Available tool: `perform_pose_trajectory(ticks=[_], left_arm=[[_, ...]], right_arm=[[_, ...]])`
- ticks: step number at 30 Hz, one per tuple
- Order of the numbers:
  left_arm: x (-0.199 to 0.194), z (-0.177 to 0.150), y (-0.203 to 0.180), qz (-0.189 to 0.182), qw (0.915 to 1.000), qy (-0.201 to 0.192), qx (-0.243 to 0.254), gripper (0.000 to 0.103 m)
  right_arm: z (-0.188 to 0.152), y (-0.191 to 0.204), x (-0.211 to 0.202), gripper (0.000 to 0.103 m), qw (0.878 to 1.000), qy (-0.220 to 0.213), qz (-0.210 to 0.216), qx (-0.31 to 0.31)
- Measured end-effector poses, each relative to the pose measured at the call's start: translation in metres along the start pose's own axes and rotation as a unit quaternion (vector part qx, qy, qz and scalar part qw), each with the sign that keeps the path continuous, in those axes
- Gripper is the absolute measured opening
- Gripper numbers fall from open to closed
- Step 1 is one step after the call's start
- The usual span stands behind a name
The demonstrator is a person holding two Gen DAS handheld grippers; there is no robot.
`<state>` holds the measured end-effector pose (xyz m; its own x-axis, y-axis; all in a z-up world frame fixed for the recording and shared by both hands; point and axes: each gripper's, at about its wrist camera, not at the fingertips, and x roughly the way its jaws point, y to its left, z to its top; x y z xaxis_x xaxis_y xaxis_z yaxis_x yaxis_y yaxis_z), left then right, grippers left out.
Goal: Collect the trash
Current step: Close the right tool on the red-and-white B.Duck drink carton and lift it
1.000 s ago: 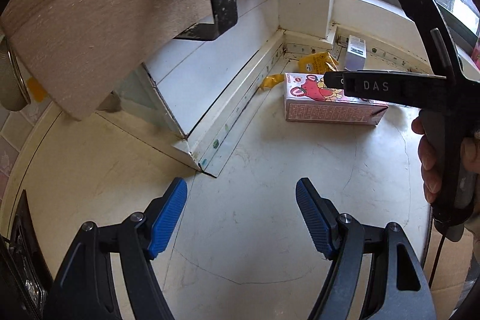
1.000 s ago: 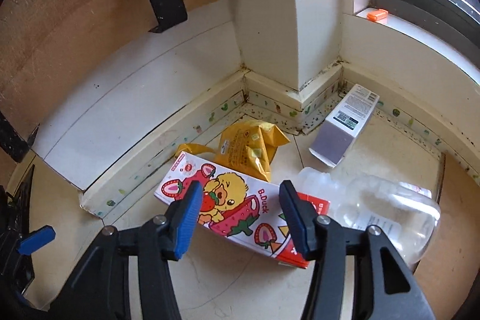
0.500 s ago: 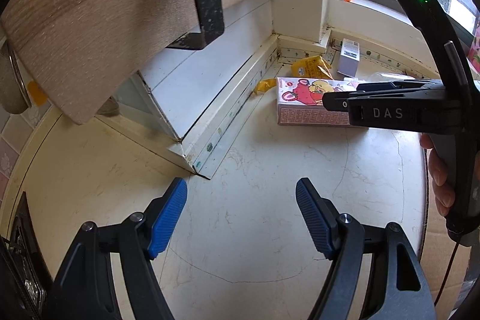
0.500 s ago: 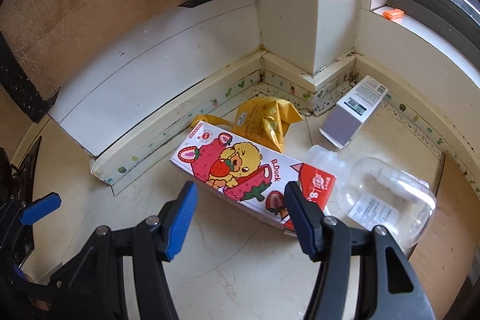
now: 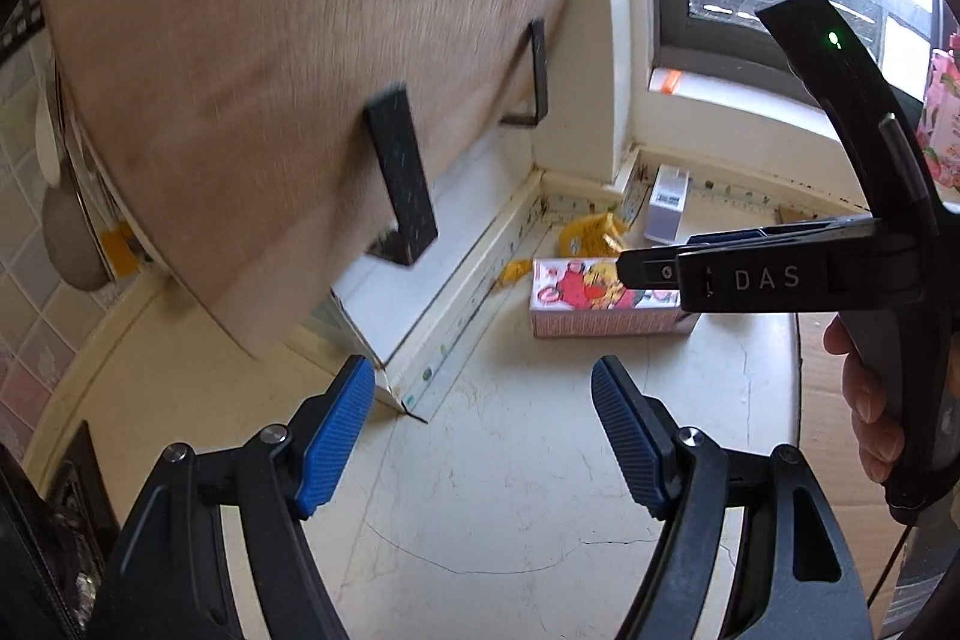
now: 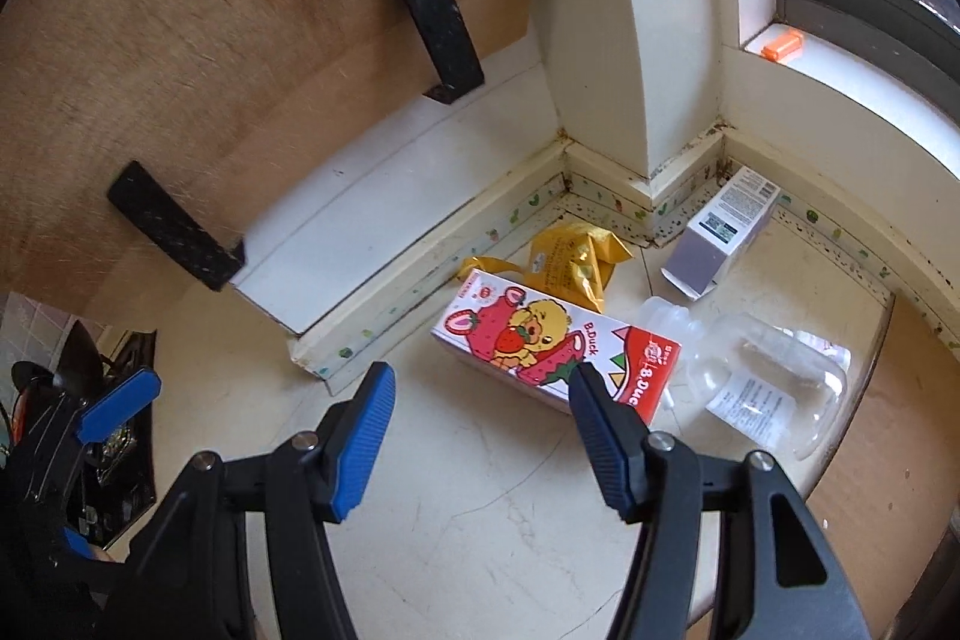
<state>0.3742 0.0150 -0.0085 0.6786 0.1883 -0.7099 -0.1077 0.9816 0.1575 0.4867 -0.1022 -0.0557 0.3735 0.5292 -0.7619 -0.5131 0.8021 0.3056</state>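
Right gripper (image 6: pixel 480 427) is spread and empty, hovering over the floor with the B.Duck carton (image 6: pixel 555 340) just ahead and slightly right of its tips. Left gripper (image 5: pixel 480 436) is also spread and empty, well back; right is nearer. Carton lies flat near the baseboard corner, long axis diagonal, red end toward the clear plastic bottle (image 6: pixel 762 376), other end toward the yellow wrapper (image 6: pixel 570 262).

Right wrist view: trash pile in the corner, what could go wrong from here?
The clear plastic bottle lies on its side touching the strawberry carton; lifting the carton may set it rolling. The yellow wrapper sits wedged against the skirting, awkward for open jaws. Both right gripper and left gripper are empty.
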Motion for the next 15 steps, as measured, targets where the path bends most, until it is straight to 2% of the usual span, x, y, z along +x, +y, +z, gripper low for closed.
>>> perform_pose_trajectory(ticks=[4, 8, 12, 15], left_arm=[[-0.017, 0.016, -0.008, 0.009, 0.9996, -0.026, 0.01, 0.073], [-0.015, 0.026, -0.014, 0.041, 0.9985, -0.037, 0.009, 0.071], [0.002, 0.031, -0.014, 0.049, 0.9985, -0.017, -0.013, 0.051], [0.016, 0.028, -0.014, 0.058, 0.9978, -0.002, -0.031, 0.045]], right_arm=[[0.016, 0.009, -0.029, 0.06, 1.0, -0.022, 0.015, -0.004], [0.028, 0.008, -0.027, 0.063, 0.999, -0.025, -0.014, -0.033], [0.029, -0.003, 0.0, 0.063, 0.996, -0.012, -0.048, -0.08], [0.027, -0.017, 0.025, 0.063, 0.994, 0.011, -0.048, -0.095]])
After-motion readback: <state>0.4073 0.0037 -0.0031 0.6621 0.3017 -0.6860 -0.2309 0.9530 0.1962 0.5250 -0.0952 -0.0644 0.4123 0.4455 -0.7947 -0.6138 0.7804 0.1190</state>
